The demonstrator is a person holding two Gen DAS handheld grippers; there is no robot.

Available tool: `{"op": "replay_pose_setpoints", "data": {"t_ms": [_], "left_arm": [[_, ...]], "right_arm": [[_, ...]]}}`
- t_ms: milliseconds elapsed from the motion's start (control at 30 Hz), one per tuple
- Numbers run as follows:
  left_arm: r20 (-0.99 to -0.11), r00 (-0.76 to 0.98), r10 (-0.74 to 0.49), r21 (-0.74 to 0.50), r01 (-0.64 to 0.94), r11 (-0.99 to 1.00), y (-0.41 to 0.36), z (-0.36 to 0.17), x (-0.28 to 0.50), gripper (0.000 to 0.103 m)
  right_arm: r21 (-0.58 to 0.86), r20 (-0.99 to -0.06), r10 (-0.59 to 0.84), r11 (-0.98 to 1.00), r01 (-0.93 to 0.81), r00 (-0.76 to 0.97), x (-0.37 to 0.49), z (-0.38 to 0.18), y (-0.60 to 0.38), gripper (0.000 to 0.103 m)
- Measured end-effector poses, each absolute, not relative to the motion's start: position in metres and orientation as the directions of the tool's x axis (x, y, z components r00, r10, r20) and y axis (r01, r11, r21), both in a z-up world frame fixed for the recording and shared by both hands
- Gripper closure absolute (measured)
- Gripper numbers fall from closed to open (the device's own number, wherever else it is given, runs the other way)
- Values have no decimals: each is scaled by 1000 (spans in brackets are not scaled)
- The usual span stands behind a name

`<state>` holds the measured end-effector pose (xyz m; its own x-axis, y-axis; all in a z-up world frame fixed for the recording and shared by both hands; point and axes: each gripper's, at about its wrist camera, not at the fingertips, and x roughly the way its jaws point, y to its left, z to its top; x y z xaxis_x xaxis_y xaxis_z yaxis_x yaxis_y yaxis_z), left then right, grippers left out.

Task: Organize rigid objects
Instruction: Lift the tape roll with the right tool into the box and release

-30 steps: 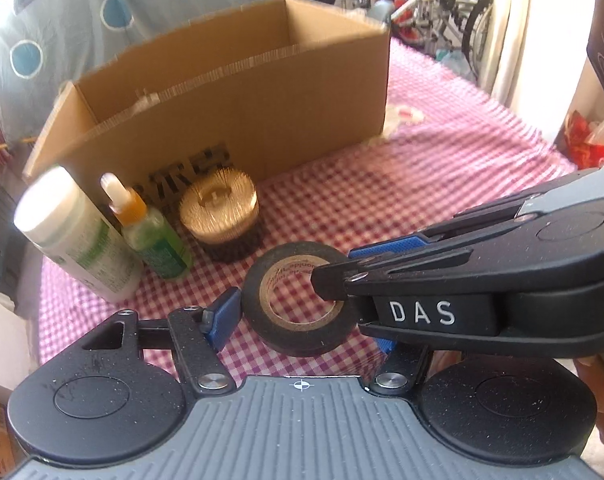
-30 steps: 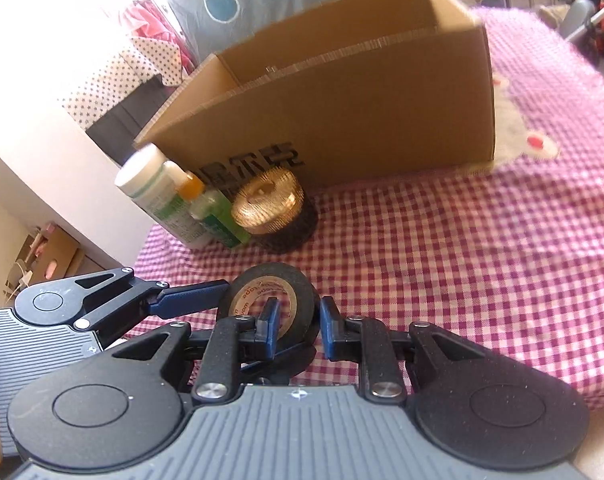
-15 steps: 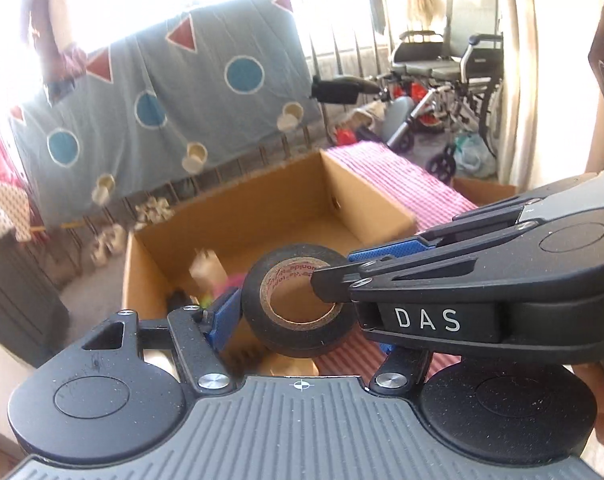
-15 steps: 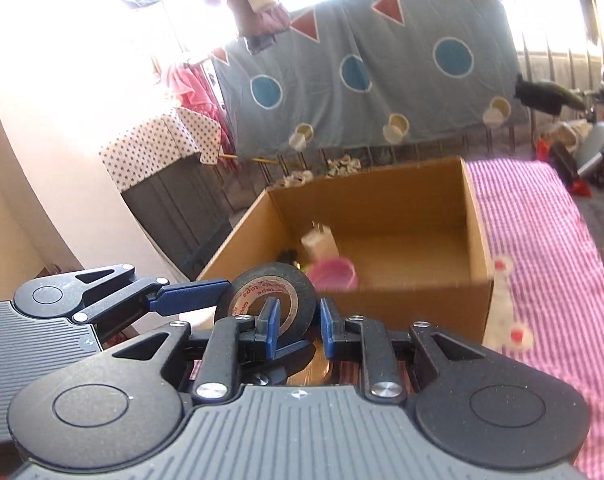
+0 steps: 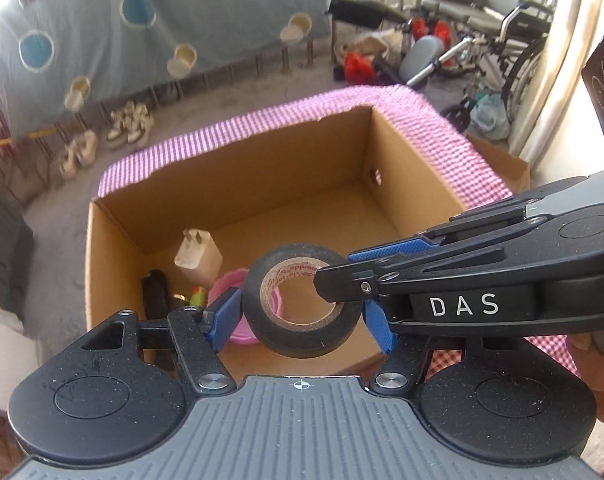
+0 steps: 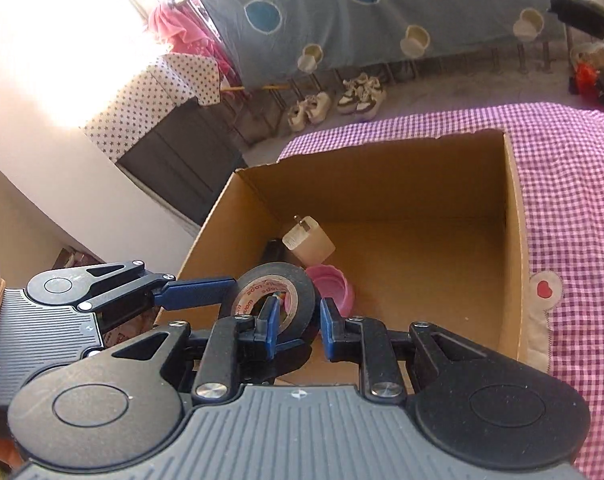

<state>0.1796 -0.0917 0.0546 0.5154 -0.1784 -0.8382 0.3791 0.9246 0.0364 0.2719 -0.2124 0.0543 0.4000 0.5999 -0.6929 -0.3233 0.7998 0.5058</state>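
tape [image 5: 302,312] pinched by both grippers: left [image 5: 298,312] across its outside, right [image 6: 296,320] on its wall, above box [image 5: 230,196]; floor bare toward 2 o'clock.

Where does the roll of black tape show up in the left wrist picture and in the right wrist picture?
Left wrist view: the roll of black tape sits low in the middle, between the blue fingers, hole facing the camera, above the cardboard box.
Right wrist view: the roll of black tape is low and left of middle, one side pinched by the near claw.
Shared landmark: the pink lid inside the box, just behind the tape.
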Motion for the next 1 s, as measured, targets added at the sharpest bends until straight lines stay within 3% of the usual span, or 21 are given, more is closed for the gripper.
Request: {"op": "replay_pose_setpoints", "data": {"t_ms": [567,1000], "left_arm": [[-952,197,-235,-166,314,935,-86,-3,233,37],[-947,216,-239,-171,291,941,-88,4,235,35]], "right_arm": [[435,-862,490,848,-304,131,320,-4,-197,80],[445,-854,497,850,-283,151,322,5,-208,80]]}}
